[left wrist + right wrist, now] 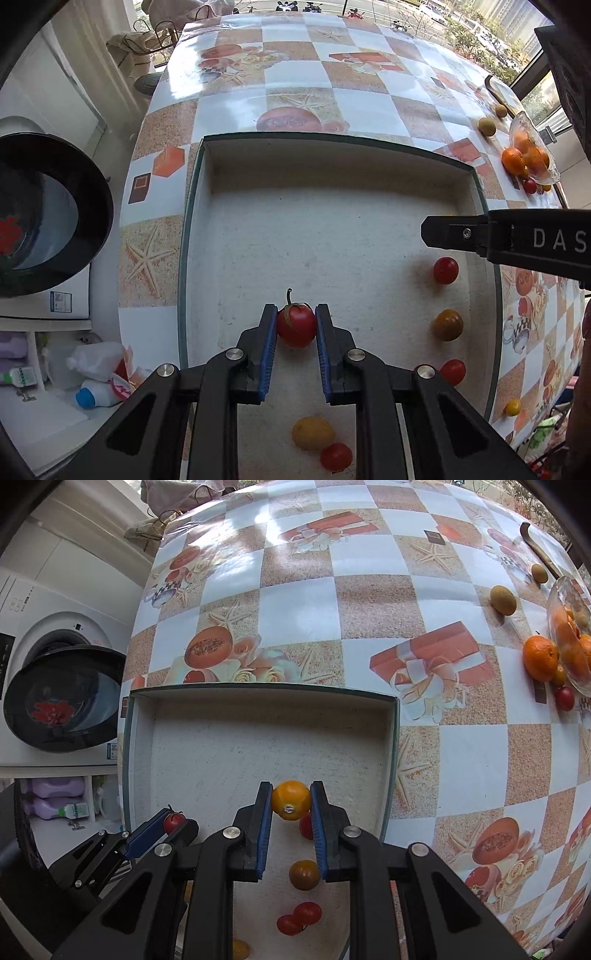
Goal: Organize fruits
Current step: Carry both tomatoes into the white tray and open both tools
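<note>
My left gripper (296, 325) is shut on a red cherry tomato (295, 326) with a green stem, held over the white floor of a shallow box (332, 221). My right gripper (291, 800) is shut on a yellow cherry tomato (291, 799), held above the same box (258, 738). Several red, yellow and brownish tomatoes lie loose in the box, such as a brownish one (304, 875) and a red one (446, 270). The right gripper's finger (454, 232) shows at the right of the left wrist view; the left gripper (173, 821) shows at the lower left of the right wrist view.
A glass bowl (569, 642) of oranges stands at the table's far right, with an orange (540, 658), a red tomato (565, 698) and two brown fruits (503, 599) beside it. A washing machine with an open black door (62, 709) is left of the table.
</note>
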`<state>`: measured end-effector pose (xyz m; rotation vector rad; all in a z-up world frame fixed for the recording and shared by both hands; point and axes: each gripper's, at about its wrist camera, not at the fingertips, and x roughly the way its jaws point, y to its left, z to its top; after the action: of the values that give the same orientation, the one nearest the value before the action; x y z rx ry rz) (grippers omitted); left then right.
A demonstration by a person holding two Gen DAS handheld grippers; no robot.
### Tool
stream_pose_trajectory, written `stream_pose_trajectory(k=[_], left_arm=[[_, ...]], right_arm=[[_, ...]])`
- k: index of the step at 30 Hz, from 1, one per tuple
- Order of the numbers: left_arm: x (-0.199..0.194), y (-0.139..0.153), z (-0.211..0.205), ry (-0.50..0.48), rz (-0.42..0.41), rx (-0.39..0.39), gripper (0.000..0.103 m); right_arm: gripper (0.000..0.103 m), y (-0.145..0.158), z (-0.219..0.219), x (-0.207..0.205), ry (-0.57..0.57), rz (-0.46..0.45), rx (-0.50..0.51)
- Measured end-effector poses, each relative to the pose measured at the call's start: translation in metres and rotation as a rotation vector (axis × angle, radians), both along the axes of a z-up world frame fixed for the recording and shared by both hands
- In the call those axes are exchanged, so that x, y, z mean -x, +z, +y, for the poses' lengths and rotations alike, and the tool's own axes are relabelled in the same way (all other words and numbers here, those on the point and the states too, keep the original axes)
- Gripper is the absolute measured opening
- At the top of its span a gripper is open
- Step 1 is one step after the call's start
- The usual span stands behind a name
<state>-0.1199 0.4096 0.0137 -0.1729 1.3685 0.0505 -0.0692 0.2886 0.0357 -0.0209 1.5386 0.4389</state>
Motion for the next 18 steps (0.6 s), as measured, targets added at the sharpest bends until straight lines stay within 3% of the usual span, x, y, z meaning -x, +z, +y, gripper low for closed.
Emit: stream_pose_trajectory(k=[7,9,10,11,12,16,18], left_arm=[[0.002,-0.005,-0.002,-0.003,0.007,-0.021,0.021],[0.001,-0.005,-0.005,-0.017,0.010,-0.032,0.027],[0.002,-0.006,-0.006,-0.022,0.010,-0.036,0.038],[0.002,-0.006,-0.008,-0.020,0.014,-0.059,0.061],[0.003,-0.005,-0.009,-0.013,0.009,-0.084,0.069],[0.006,0.000,-0.004,0.002,0.003,-0.075,0.071],[0.007,0.002,-0.002,0.002,0.010,-0.077,0.071]], right_arm=[[0.023,-0.013,0.012,0.001,0.052,-0.025,0.053],[0.024,-0.013,0.016,0.002,0.080,-0.039,0.069],[0.026,-0.012,0.017,0.003,0.085,-0.037,0.068],[0.027,-0.012,0.017,0.002,0.088,-0.032,0.062],[0.030,-0.012,0.017,0.003,0.089,-0.026,0.061],[0.033,0.003,0.009,0.001,0.077,-0.055,0.045],[0.045,0.016,0.009,0.002,0.070,-0.077,0.032]])
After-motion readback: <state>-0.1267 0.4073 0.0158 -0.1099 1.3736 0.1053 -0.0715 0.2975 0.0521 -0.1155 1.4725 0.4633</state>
